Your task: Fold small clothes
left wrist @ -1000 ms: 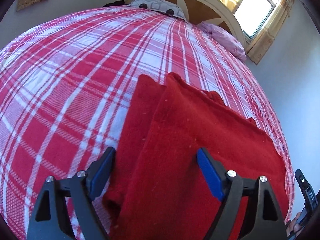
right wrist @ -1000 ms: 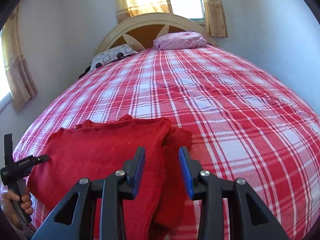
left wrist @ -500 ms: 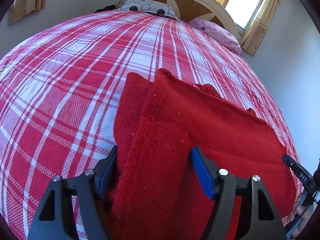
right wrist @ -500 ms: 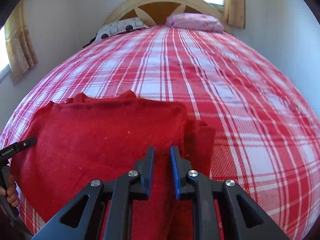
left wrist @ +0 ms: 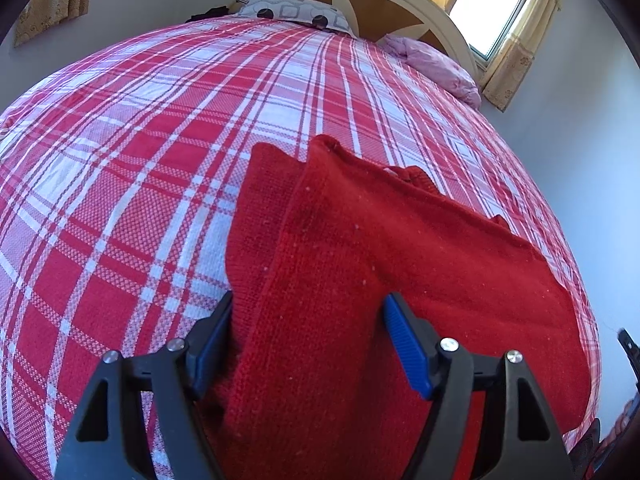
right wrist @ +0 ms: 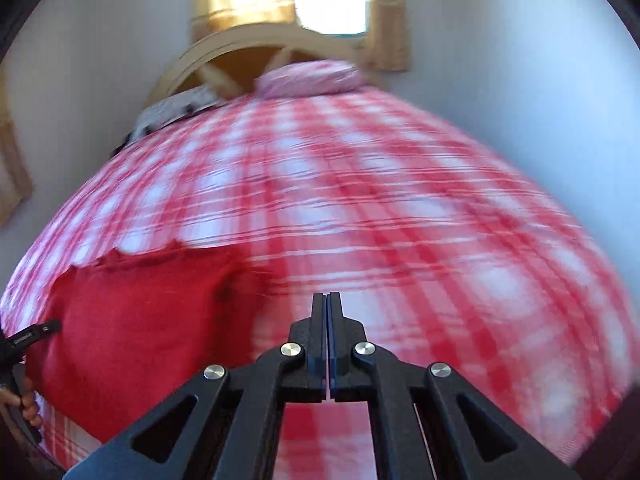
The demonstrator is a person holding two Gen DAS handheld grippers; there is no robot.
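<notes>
Sweater (left wrist: 400,280) lay folded on the bed (left wrist: 140,160); your left hand-held gripper (left wrist: 308,344) straddled its edge unclenched to steady it, while your right hand-held gripper (right wrist: 327,320) was clenched empty, beside it.

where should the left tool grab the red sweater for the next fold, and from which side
Judging from the left wrist view, take the red sweater at its near left edge, where the folded-under sleeve layers stack. The left tool already straddles that edge with jaws open, so coming in low from the near side of the plaid bedspread should catch every layer at once. The right tool is shut and empty, off the sweater.
</notes>
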